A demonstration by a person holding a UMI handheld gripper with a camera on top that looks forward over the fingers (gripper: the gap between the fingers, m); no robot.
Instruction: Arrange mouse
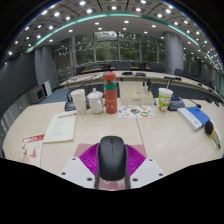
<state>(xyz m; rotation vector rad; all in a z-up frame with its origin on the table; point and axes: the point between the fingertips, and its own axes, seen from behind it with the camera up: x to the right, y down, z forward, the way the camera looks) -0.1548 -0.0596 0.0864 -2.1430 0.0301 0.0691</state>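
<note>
A black computer mouse (112, 157) sits between my gripper's (112, 166) two fingers, its front pointing away from me. The magenta pads (88, 160) press against its left and right sides with no gap visible, so the gripper is shut on the mouse. It is held just above or on the light wooden table (150, 135); I cannot tell which. The rear of the mouse is hidden by the gripper body.
Beyond the fingers stand a white paper cup (79, 99), a white jar (96, 100), a tall red bottle (110, 92) and a green-and-white cup (165, 98). Papers (60, 127) lie to the left, a blue book (196, 118) to the right.
</note>
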